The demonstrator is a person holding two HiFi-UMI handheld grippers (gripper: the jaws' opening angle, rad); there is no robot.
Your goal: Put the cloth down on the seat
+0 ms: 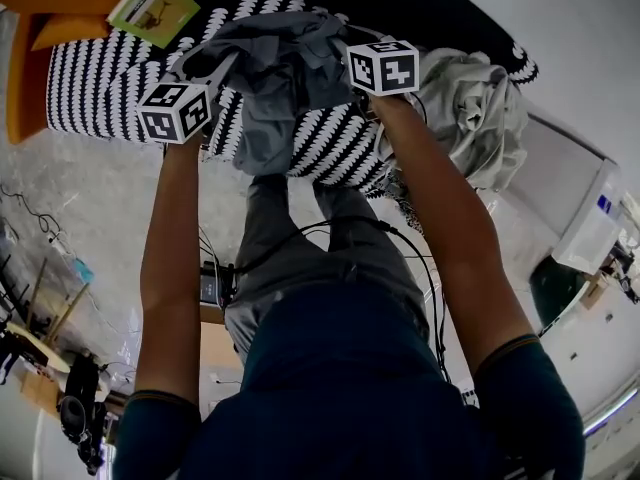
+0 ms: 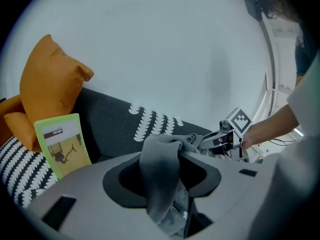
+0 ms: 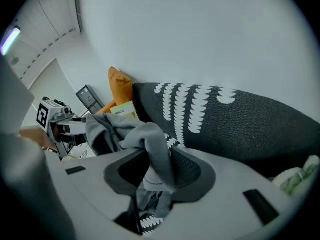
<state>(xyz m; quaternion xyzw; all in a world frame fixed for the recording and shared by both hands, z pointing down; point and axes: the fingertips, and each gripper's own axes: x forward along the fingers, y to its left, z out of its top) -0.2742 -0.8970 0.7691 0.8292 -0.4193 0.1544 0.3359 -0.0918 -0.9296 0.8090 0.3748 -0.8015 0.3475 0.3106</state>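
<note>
Seat (image 1: 330, 148) open between booklet (image 1: 153, 6) left, pale heap (image 1: 475, 108) right.

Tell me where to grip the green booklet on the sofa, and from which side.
Pinch the green booklet by its top edge, coming from above, I'd say: it leans nearly upright by the orange cushion, top edge free, lower end down at the patterned seat.

A plain white wall (image 2: 165, 54) rises beyond the left hand-held gripper (image 2: 162, 169), behind a dark sofa (image 2: 107, 126) patterned in white, with an orange cushion (image 2: 47, 81) to that gripper's far left. Up to the left of the right hand-held gripper (image 3: 157, 169) a strip light (image 3: 11, 38) glows, and below both lies a pale glossy floor (image 1: 90, 208) crossed by thin cables (image 1: 35, 218).
</note>
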